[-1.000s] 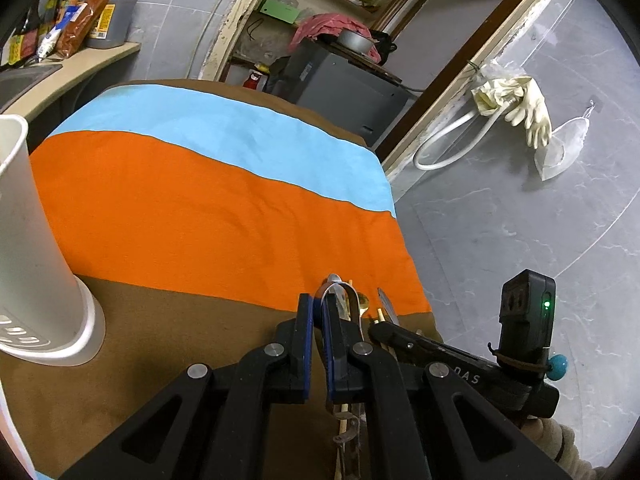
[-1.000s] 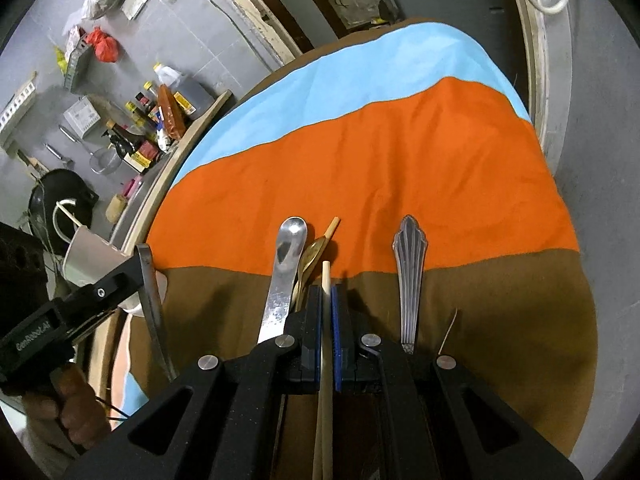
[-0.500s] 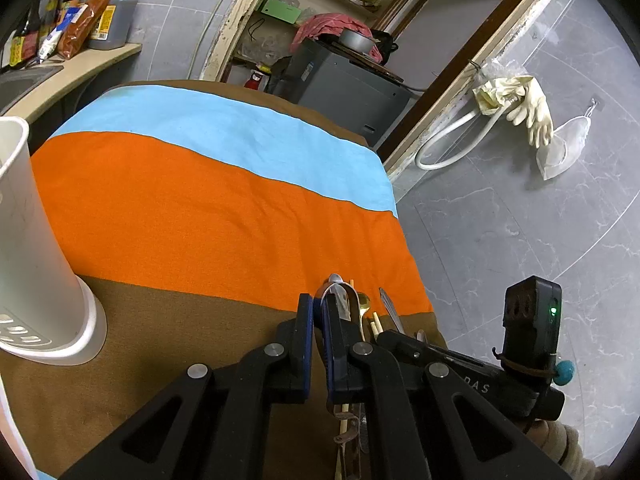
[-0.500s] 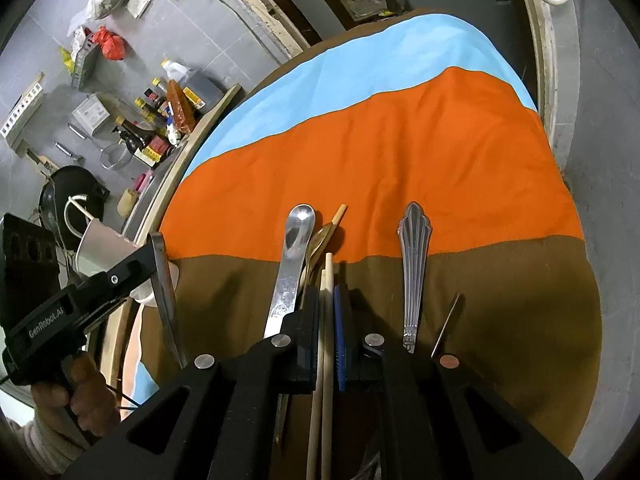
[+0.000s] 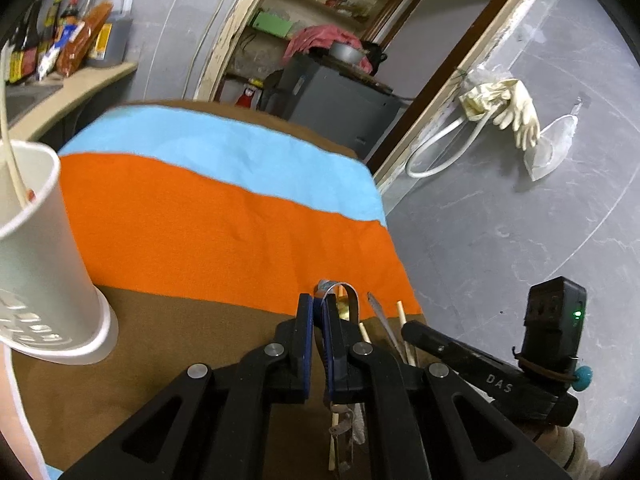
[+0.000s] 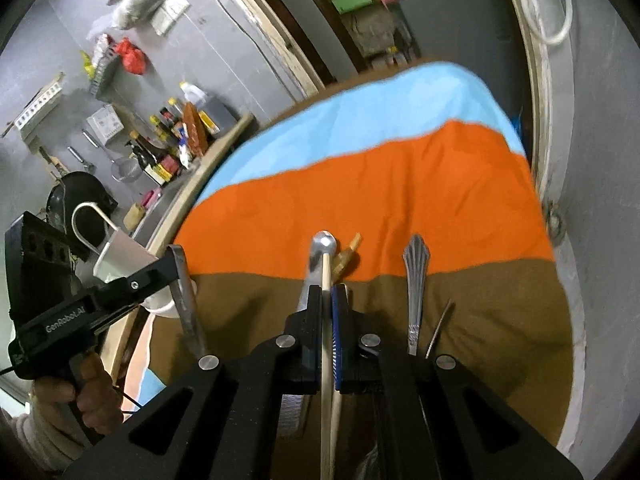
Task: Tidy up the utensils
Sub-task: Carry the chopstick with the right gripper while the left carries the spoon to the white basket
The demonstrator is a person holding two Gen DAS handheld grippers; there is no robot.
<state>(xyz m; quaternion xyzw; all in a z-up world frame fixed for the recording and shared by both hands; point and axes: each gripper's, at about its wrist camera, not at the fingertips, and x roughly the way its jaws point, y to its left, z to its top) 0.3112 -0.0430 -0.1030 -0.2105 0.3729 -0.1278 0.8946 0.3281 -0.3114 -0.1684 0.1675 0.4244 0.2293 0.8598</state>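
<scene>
Wooden chopsticks (image 6: 326, 320) sit pinched between my right gripper's (image 6: 327, 300) fingers, apparently raised off the striped cloth (image 6: 360, 184). My left gripper (image 5: 316, 312) is pressed together on a metal utensil (image 6: 186, 308). The white holder cup (image 5: 36, 248) stands well to the left of its fingers, one pale stick already inside. Ahead of my right fingers a spoon (image 6: 322, 244) lies, and to their right a patterned silver handle (image 6: 415, 280), so I judge most sorting remains.
</scene>
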